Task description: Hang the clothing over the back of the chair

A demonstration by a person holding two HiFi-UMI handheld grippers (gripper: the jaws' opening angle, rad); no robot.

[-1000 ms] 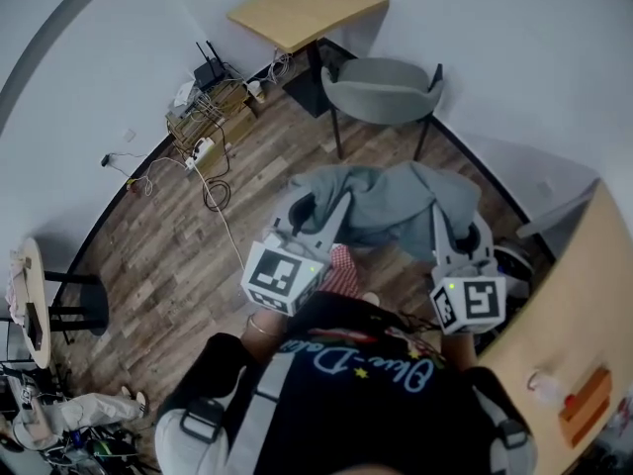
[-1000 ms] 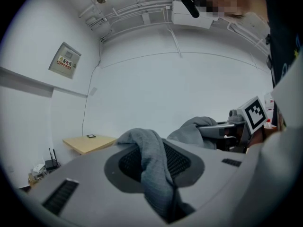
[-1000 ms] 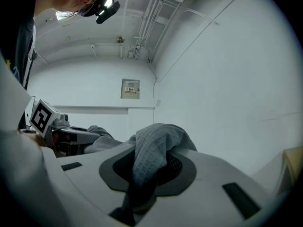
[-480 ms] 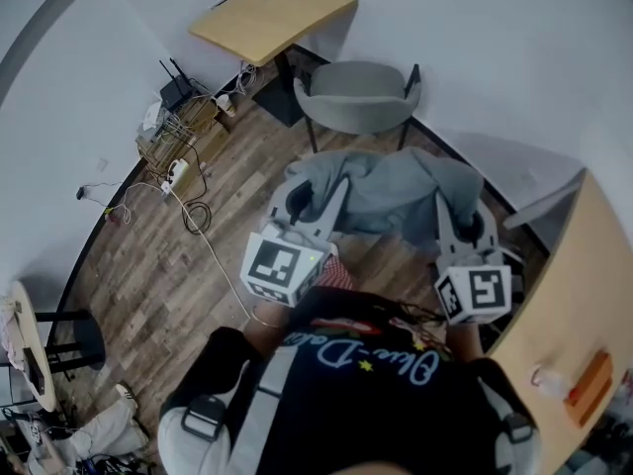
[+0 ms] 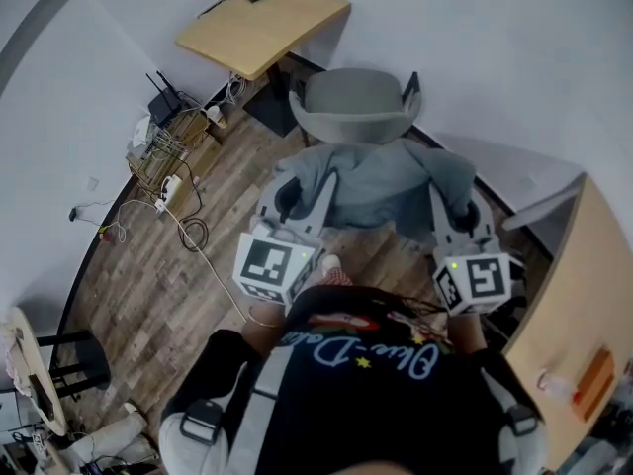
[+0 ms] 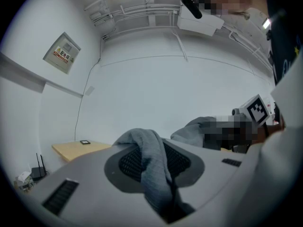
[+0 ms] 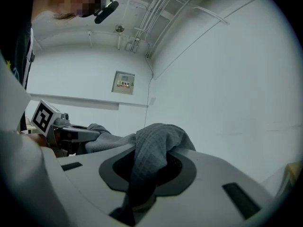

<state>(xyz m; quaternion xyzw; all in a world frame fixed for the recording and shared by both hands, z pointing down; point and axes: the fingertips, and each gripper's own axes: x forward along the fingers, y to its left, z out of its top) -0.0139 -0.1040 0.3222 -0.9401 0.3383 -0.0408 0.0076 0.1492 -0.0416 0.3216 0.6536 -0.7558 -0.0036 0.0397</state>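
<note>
Clothing (image 5: 381,186) is pinched in left claw (image 6: 158,178) and right claw (image 7: 142,178); only head view shows the chair (image 5: 358,102).

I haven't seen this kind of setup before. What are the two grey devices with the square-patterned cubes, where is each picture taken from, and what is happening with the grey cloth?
There is no robot arm here. A person holds a two-jaw gripper in each hand, and the patterned cubes are part of those grippers. The top-down picture comes from a camera on the person's head. In it the left gripper is on the left and the right gripper is on the right. The other two pictures come from a camera riding on each gripper, looking along its jaws. Both pairs of jaws are clamped on a grey garment, which is held spread between them above the wooden floor. A grey chair stands just beyond it. The garment does not look draped over the chair yet.
</note>
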